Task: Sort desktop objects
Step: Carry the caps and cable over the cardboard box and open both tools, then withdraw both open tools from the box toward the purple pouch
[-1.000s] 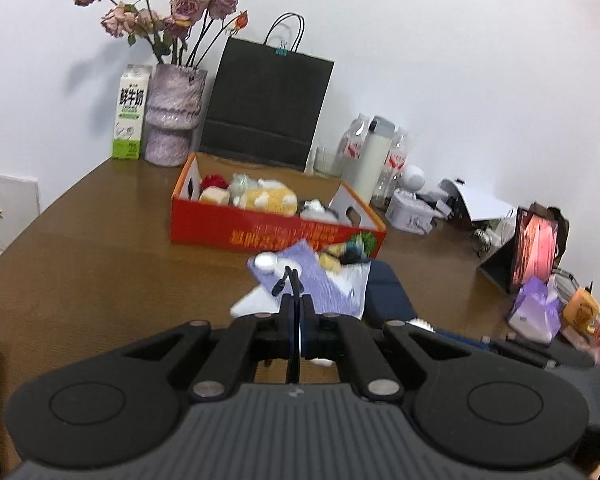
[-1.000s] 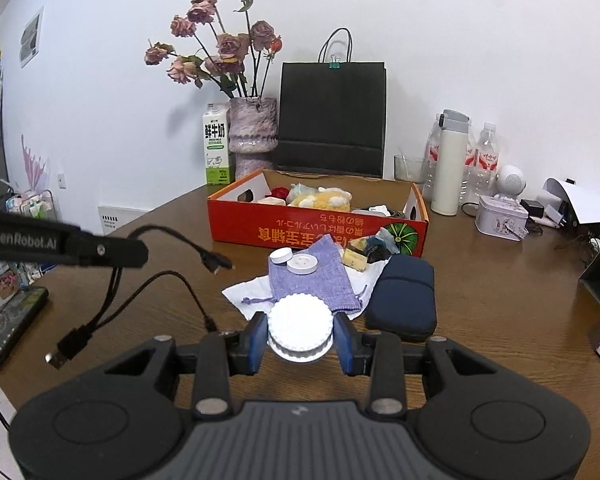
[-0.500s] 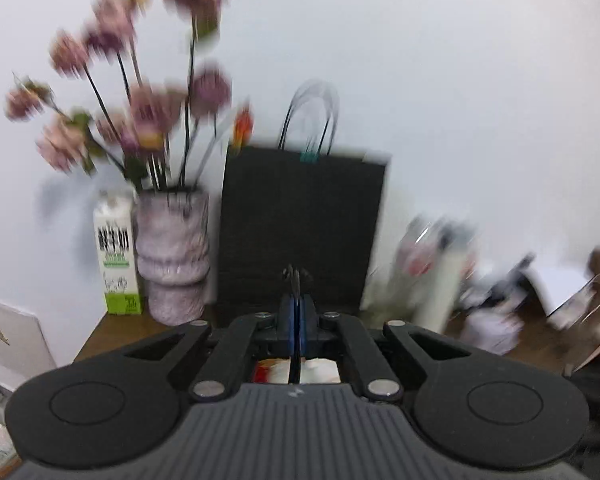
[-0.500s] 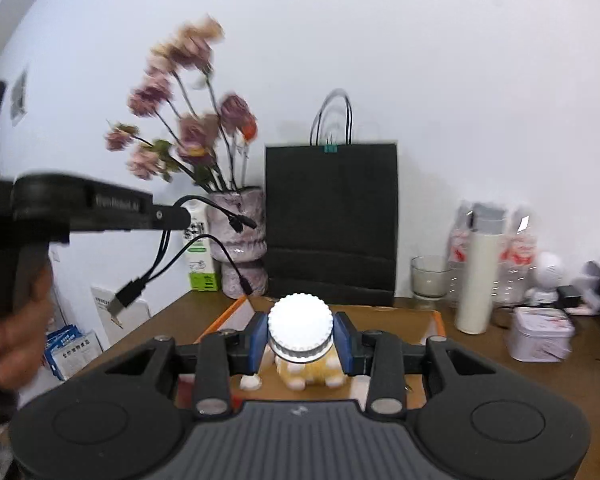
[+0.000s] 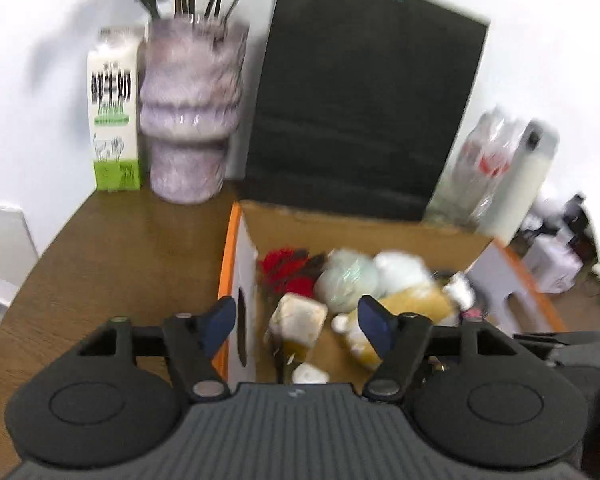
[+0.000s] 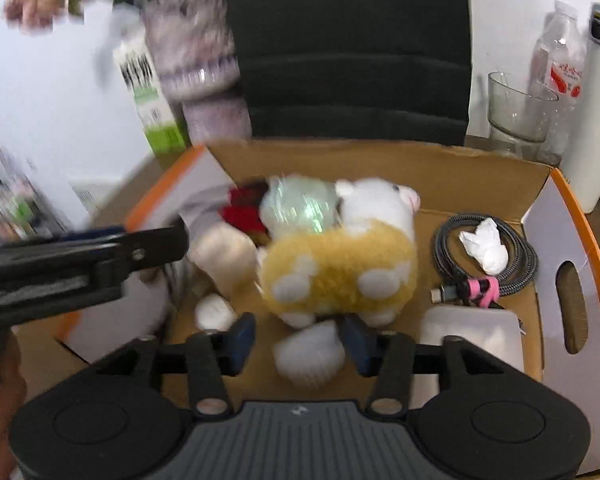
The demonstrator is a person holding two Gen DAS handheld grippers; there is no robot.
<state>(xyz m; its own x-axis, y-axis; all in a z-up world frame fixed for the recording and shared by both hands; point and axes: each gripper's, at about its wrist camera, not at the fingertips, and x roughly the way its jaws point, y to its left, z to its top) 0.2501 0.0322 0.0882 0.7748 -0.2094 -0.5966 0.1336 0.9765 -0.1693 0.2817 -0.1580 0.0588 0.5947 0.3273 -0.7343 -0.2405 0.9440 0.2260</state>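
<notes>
A: We hold both grippers over the box [image 6: 540, 172]. The right gripper [image 6: 296, 338] has just been opening; the white lid [image 6: 309, 354] sits between its parted jaws, apparently free of the pads, above the box floor.

B: The left gripper [image 5: 296, 322] has also just been opening, with nothing between its jaws.

A: Risk: the lid may bounce off the plush toy [image 6: 336, 268], or roll under the cable [image 6: 484, 256], if we drop it from here.
</notes>
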